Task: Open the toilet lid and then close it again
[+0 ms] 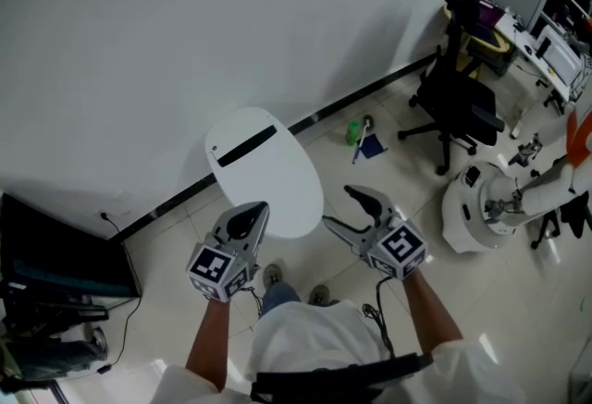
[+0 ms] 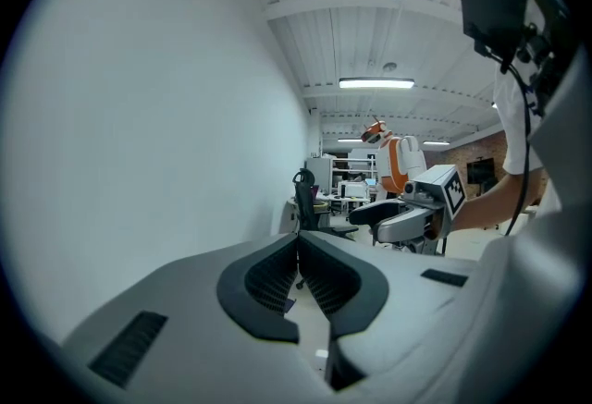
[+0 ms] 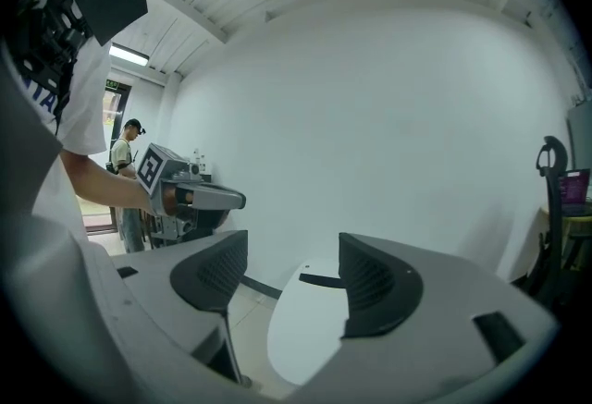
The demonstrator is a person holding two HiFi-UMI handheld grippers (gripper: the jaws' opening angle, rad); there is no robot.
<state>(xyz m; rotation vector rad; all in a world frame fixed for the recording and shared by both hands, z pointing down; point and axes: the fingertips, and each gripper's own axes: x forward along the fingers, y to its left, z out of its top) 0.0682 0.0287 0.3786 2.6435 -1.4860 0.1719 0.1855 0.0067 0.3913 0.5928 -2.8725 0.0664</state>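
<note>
The white oval toilet lid [image 1: 268, 180] lies down flat against the wall, with a black hinge bar [image 1: 245, 145] at its far end. My left gripper [image 1: 260, 208] hovers over the lid's near left edge; its jaws are shut with nothing between them [image 2: 298, 243]. My right gripper [image 1: 341, 208] hangs just right of the lid's near edge, jaws open and empty [image 3: 287, 277]. In the right gripper view the lid [image 3: 305, 324] shows between the jaws, below and ahead. Neither gripper touches the lid.
A black office chair [image 1: 456, 97] stands at the right. A green bottle [image 1: 352, 131] and a blue item lie on the floor by the wall. A white robot base [image 1: 476, 208] is at the right, dark equipment [image 1: 55, 268] at the left.
</note>
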